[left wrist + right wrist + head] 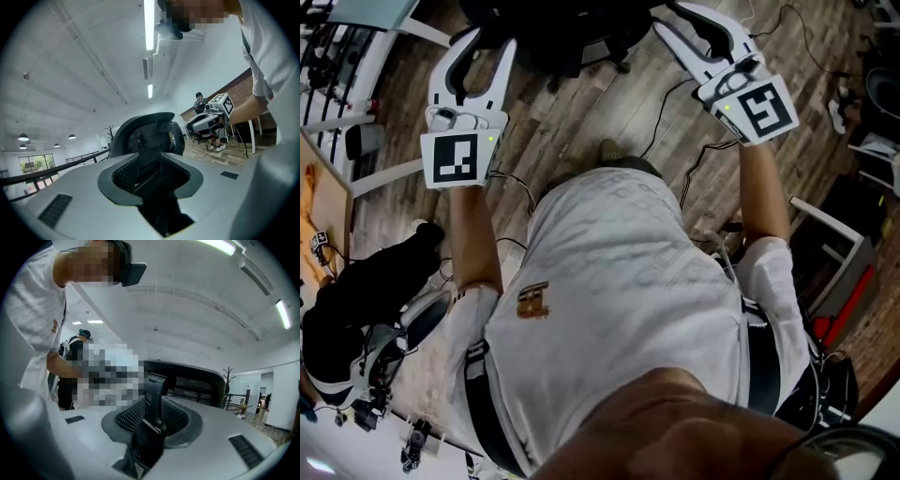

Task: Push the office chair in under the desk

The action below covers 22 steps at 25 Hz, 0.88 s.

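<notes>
The black office chair (553,23) stands on the wooden floor at the top of the head view, straight ahead of the person. My left gripper (490,42) reaches its left side and my right gripper (680,17) its right side, both with a plain gap between the jaws. In the left gripper view the mesh chair back (145,136) shows just beyond the open left gripper (152,173). In the right gripper view a black upright part of the chair (152,399) stands in the gap of the right gripper (152,423), with the chair's mesh back (197,380) behind it. Its pads do not visibly press it.
A light desk with white legs (366,14) is at the top left. Cables (670,103) run over the floor. Black clothing and gear (366,281) lie at the left, and a white frame (834,225) stands at the right. Another person (200,101) is in the background.
</notes>
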Motion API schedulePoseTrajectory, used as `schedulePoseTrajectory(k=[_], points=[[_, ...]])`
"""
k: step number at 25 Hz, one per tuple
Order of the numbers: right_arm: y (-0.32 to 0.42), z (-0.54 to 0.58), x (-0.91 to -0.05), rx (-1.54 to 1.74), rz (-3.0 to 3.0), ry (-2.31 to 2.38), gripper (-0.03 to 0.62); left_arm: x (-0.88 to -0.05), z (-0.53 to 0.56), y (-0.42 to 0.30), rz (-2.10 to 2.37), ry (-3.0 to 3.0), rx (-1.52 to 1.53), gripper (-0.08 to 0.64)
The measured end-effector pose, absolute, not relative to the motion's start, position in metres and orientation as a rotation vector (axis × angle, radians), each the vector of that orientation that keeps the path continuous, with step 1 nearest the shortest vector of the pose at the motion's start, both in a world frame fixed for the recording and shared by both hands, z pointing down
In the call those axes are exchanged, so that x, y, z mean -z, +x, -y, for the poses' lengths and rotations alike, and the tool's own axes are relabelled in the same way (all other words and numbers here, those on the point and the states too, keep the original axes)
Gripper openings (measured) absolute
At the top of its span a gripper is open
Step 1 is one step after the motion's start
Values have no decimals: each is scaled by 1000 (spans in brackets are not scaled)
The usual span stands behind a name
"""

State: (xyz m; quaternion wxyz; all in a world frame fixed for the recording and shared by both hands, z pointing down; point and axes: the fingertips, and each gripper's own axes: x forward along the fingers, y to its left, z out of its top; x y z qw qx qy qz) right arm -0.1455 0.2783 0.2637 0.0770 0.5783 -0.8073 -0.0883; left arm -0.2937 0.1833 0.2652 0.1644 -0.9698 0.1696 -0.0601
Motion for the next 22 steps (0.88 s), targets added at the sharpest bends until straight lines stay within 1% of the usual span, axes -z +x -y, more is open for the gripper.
schedulePoseTrajectory(k=[6, 12, 22], points=[[-126, -257, -274, 327, 2345, 1598, 151, -283, -165, -282, -465, -2555, 390, 169], [-99, -245, -312, 404, 2025, 1361, 211, -305, -151, -272, -472, -2303, 558, 199], [-80, -223, -338, 609, 1715, 1140, 235, -327, -152, -246, -418, -2104, 693, 262]])
